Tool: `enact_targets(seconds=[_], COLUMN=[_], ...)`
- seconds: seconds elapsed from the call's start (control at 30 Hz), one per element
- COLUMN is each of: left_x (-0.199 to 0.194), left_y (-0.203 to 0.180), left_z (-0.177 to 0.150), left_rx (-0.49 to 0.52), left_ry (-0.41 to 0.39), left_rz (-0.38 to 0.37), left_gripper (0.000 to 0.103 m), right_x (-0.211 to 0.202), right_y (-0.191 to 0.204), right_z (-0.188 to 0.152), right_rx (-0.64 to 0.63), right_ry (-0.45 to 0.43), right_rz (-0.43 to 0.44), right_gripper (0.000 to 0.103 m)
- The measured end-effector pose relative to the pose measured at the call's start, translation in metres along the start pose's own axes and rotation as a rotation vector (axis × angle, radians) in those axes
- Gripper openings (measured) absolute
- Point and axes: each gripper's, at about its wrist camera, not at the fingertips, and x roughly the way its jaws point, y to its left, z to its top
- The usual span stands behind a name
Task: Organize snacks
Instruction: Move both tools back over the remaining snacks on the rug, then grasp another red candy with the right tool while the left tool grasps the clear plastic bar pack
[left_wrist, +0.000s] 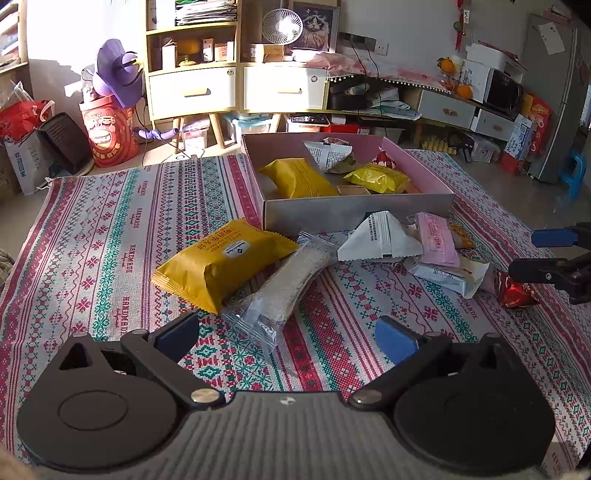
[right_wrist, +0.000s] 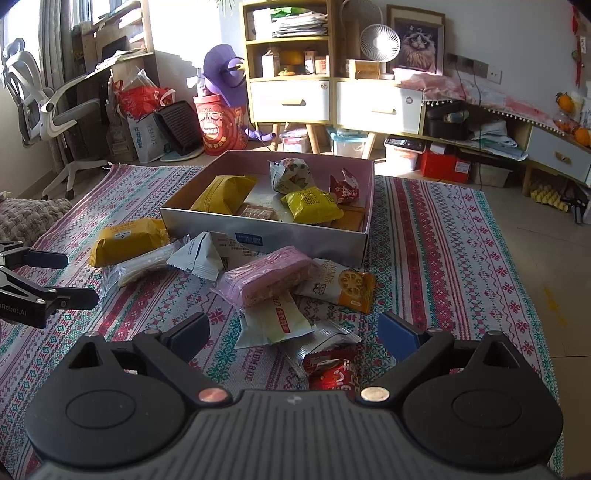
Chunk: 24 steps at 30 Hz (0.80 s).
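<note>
A pink-lined cardboard box sits on the patterned cloth and holds several snacks, among them a yellow pack. In front of it lie loose snacks: a big yellow pack, a clear-wrapped bar, a white triangular pack, a pink pack and a red packet. My left gripper is open and empty just short of the clear bar. My right gripper is open and empty, with the red packet between its fingers.
The patterned cloth covers the table. Behind it stand a yellow shelf with drawers, a red drum, bags on the floor and an office chair. An orange-and-white snack pack lies beside the pink one.
</note>
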Motion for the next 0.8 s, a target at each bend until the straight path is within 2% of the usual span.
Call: enact_targets(seconds=[0.23, 0.43, 0.67, 0.8], left_x=[0.014, 0.027, 0.04, 0.04], left_y=[0.011, 0.011, 0.017, 0.019], left_z=[-0.003, -0.004, 0.005, 0.01], left_rx=[-0.031, -0.019, -0.032, -0.038], left_ry=[-0.011, -0.017, -0.019, -0.024], left_rz=[-0.008, -0.02, -0.019, 0.001], left_gripper=[0.103, 0.103, 0.097, 0.095], right_x=[0.012, 0.023, 0.021, 0.021], right_y=[-0.003, -0.01, -0.008, -0.008], right_z=[-0.024, -0.037, -0.037, -0.036], right_rx=[-0.062, -0.015, 0.006, 0.002], right_ry=[0.056, 0.111, 0.09, 0.087], right_rz=[-0.041, -0.062, -0.07, -0.061], right_gripper=[0.091, 0.084, 0.08, 0.074])
